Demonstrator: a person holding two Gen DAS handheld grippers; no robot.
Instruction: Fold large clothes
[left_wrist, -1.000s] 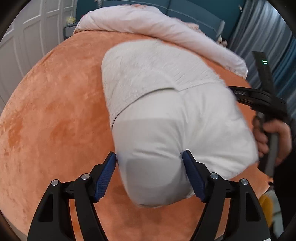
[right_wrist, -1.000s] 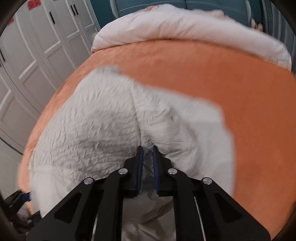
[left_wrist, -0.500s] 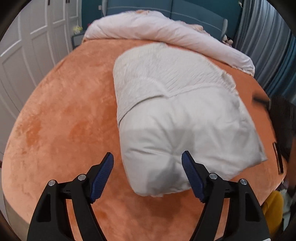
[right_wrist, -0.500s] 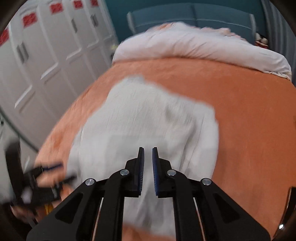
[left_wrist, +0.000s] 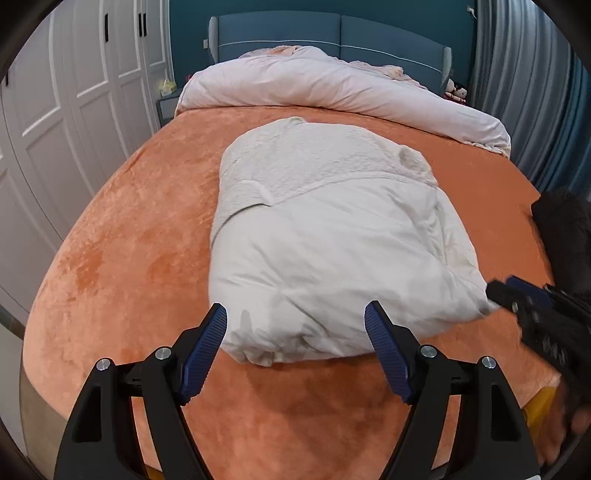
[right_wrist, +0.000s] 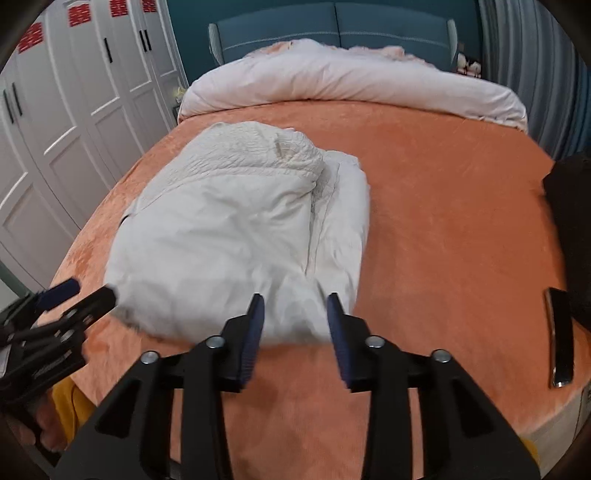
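Jacket (left_wrist: 332, 236) lies folded on bed (left_wrist: 129, 258), beyond both open tongs, untouched

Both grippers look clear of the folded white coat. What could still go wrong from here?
1. The puffy white coat is folded but bulges; with both jaws off it, the top layer may spring open.
2. The right gripper, whose jaws have just been opening with nothing between them, hangs low at the coat's near edge and may snag it.
3. A dark phone-like object lies near the bed's right edge; a sweep could knock it off.
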